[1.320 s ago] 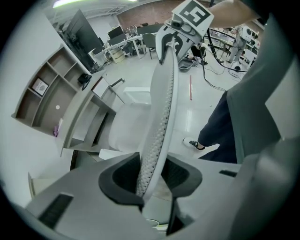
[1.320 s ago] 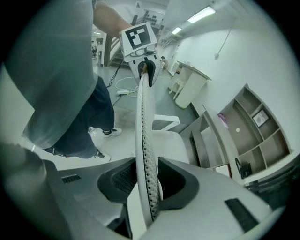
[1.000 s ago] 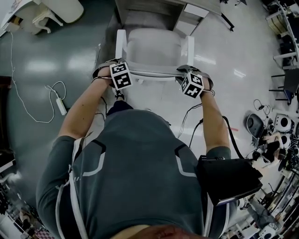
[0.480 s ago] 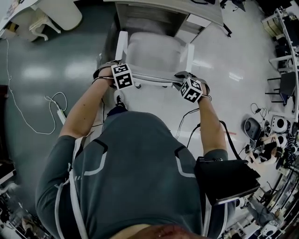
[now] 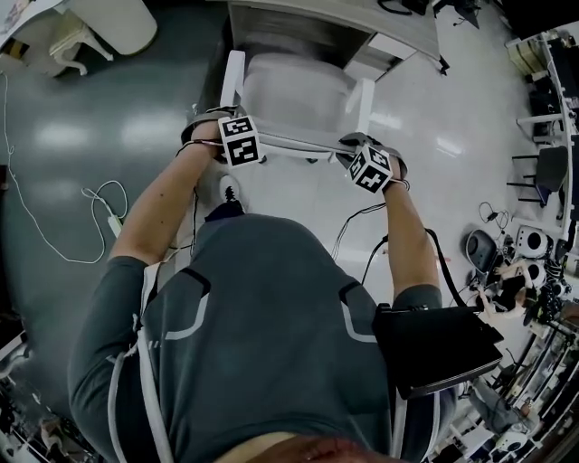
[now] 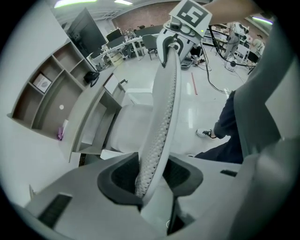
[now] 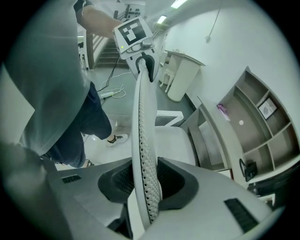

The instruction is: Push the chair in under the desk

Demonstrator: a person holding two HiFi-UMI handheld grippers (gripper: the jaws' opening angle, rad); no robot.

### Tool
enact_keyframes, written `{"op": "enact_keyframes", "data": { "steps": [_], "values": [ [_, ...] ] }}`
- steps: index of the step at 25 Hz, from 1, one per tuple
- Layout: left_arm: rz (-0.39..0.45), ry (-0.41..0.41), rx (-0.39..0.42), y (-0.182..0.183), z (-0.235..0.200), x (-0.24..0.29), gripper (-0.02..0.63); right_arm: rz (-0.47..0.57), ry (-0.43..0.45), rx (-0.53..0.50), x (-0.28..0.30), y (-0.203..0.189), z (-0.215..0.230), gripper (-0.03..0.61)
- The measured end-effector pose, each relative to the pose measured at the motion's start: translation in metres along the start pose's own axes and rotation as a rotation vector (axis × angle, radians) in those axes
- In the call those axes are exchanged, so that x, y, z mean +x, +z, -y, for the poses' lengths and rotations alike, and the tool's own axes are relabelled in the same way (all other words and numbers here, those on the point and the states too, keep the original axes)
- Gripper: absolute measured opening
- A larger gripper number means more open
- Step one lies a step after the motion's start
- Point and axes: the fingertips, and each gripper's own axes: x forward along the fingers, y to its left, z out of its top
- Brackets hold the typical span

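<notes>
Left gripper (image 6: 151,177) straddles the top edge of the white chair's mesh backrest (image 6: 165,103), and its dark pads (image 6: 116,174) sit against the two faces of that thin edge. Right gripper (image 7: 146,182) takes the same edge further along. Its jaws are closing with the backrest between them, and the pads meet the mesh on one face and the smooth frame on the other. In the head view the two marker cubes sit at opposite ends of the backrest's top rail.

That rail's long axis runs straight from one gripper to the other, crosswise to the person and parallel to the front edge of the desk (image 5: 308,14). The chair (image 5: 294,95) stands upright just beyond both grippers. It faces away from them, with its seat pointing toward the desk. The seat's far end reaches the desk's front edge, and the two white armrest posts (image 5: 233,80) stand on either side of the seat.

Below the left gripper a shoe (image 5: 222,192) stands on the glossy floor. Well out to that gripper's left lie a power strip and a looped white cable (image 5: 115,212). Wall shelving (image 6: 44,91) rises above the desk.
</notes>
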Motion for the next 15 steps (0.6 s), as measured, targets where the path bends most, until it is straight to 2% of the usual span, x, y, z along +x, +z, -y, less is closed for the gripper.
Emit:
{"op": "enact_keyframes", "data": {
  "steps": [4, 8, 15],
  "values": [
    [0.012, 0.034, 0.015, -0.008, -0.023, 0.005, 0.152, -0.016, -0.016, -0.016, 0.010, 0.011, 0.015, 0.110],
    [0.050, 0.068, 0.039, -0.016, -0.042, 0.009, 0.153, -0.040, -0.004, 0.010, 0.019, 0.022, 0.027, 0.114],
    [0.057, 0.020, 0.059, -0.033, -0.066, 0.007, 0.155, -0.075, -0.011, 0.083, 0.026, 0.044, 0.046, 0.138]
  ]
}}
